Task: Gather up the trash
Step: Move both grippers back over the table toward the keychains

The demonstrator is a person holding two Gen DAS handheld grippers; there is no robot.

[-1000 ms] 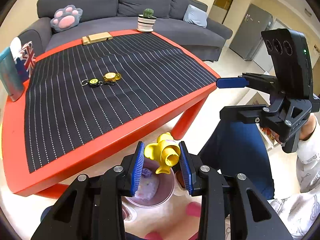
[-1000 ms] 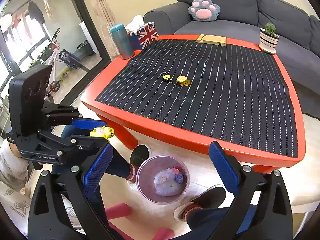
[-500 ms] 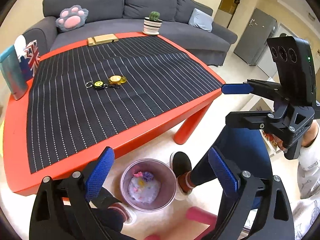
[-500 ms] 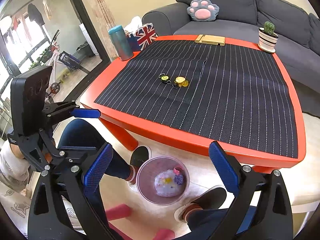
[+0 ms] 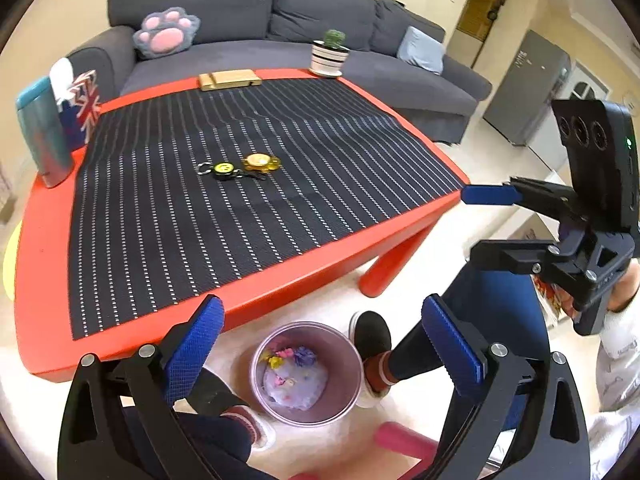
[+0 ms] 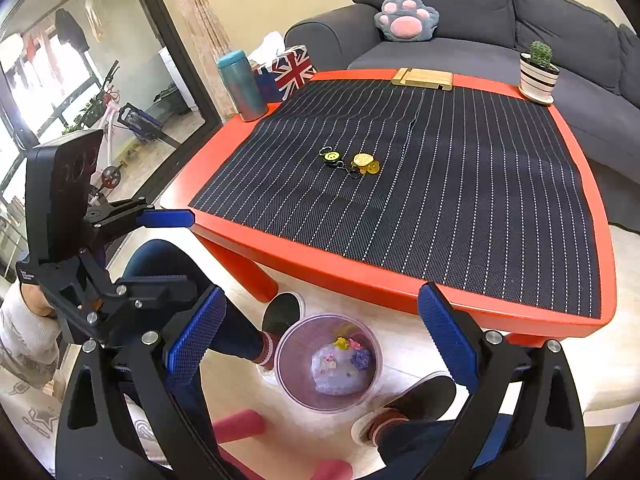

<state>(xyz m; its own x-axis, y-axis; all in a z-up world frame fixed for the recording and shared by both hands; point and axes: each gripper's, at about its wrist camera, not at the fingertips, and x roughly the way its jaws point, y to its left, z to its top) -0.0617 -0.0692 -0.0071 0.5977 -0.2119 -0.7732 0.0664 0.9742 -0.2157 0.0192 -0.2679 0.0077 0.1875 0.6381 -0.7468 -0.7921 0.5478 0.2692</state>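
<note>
Grey sofa (image 5: 280, 12) cushions fill the background behind a red table (image 5: 304, 268) covered by a striped black mat (image 5: 224, 216). At the table's left edge I see a teal tumbler (image 5: 42, 136) beside a Union Jack tissue box (image 5: 86, 108). Mid-mat lie 2 keychains, 1 yellow-green (image 5: 223, 169) and 1 amber (image 5: 260, 161), touching each other. Farther back sit a wooden block (image 5: 229, 79) and a potted cactus (image 5: 330, 54). Down on the floor, between my 2 shoes, stands the pink bin (image 5: 260, 354) holding a white bundle and small colourful scraps (image 5: 290, 358). My left gripper (image 5: 324, 344) hangs above the bin, jaws spread wide and empty. My right gripper (image 6: 320, 336) is likewise spread apart, holding nothing, over the same bin.
</note>
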